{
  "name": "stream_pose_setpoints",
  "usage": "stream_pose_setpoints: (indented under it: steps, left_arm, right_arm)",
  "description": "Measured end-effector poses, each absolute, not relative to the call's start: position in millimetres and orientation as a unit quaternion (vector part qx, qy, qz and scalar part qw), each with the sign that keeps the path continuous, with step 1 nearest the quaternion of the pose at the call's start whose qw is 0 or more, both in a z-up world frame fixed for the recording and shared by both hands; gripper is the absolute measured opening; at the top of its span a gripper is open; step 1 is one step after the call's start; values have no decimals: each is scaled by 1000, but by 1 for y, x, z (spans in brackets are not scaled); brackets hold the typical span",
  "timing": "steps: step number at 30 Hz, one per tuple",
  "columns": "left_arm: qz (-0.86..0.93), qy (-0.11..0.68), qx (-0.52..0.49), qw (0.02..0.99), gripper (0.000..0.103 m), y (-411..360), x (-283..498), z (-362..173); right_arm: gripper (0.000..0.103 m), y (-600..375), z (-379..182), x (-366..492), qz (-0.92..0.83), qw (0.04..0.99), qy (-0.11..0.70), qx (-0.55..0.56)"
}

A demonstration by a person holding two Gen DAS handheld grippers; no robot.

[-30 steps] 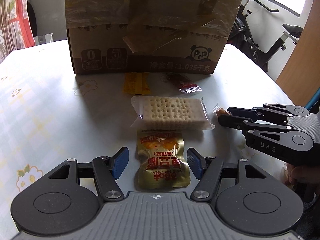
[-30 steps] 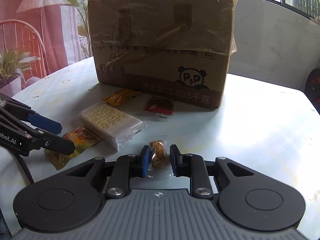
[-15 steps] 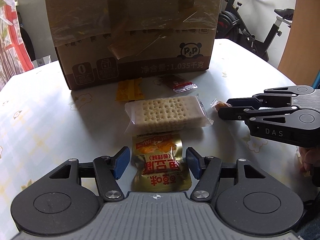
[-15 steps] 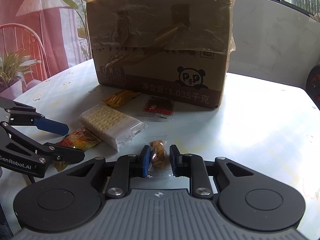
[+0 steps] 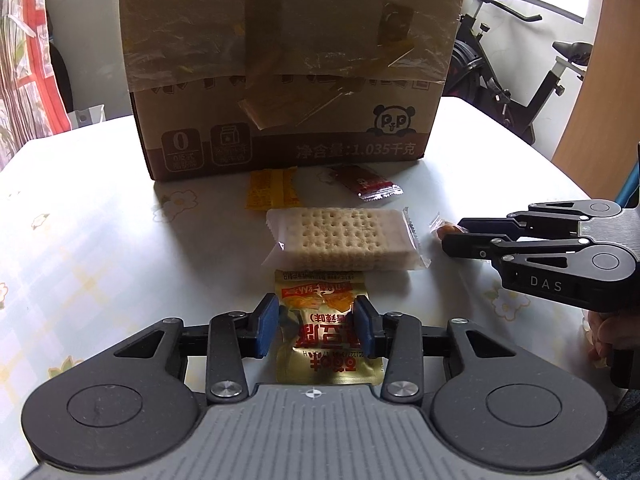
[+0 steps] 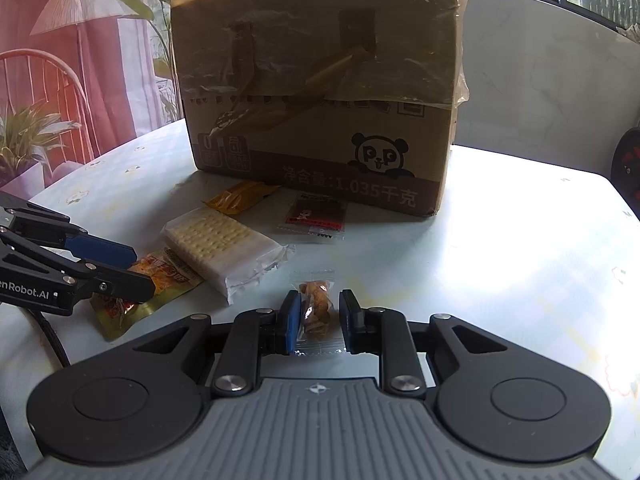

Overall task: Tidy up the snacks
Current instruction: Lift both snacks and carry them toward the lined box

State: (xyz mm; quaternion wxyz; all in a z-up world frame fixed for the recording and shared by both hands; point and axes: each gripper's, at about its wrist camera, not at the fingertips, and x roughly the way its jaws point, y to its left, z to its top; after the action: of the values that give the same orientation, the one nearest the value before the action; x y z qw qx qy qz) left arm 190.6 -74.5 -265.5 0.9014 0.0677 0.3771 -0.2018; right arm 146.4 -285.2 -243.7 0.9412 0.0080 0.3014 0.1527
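The left gripper (image 5: 316,326) sits low in the frame, level over the table (image 5: 100,240). Its blue pads press both sides of the gold snack pouch (image 5: 326,332), which crumples between them. The pouch's long axis runs up the frame and its red print reads upside down. The right gripper (image 6: 319,320) is narrowly parted around a small clear candy packet (image 6: 316,308); whether the pads touch it, I cannot tell. The cardboard box (image 5: 288,72) at upper centre shows "1.035".

The cardboard box (image 5: 288,68) blocks the top centre; bare tabletop (image 5: 88,240) lies open at left, the cracker pack (image 5: 342,238) fills the middle.
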Motion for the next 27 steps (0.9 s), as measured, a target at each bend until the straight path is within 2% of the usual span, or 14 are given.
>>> stream_pose_setpoints:
  steps: [8,12,19,22,24,27]
  left_arm:
    - [-122,380,47,916,46,-46,203,-267]
    - [-112,388,30,915,60,-40,204,-262]
    - [-136,393,71,907,66,-64,193,-269]
    - [-133,389,81,908,71,-66,193,-271]
    - [-126,390,82,909,80,-64,195,-272]
    - [-122,392,79,908,83,-62,197,-273]
  right_arm:
    - [23,-285,-244,146,153,941,301,9]
    - [23,-286,-244,146,154,941,301,10]
    - [23,-286,-244,146,154,941,301,11]
    - [23,-286,-244,146,154,941,302,10]
    - [23,-286,-244,146,154,941,302,11]
    - [23,-286,-243,146,154,941,302,12]
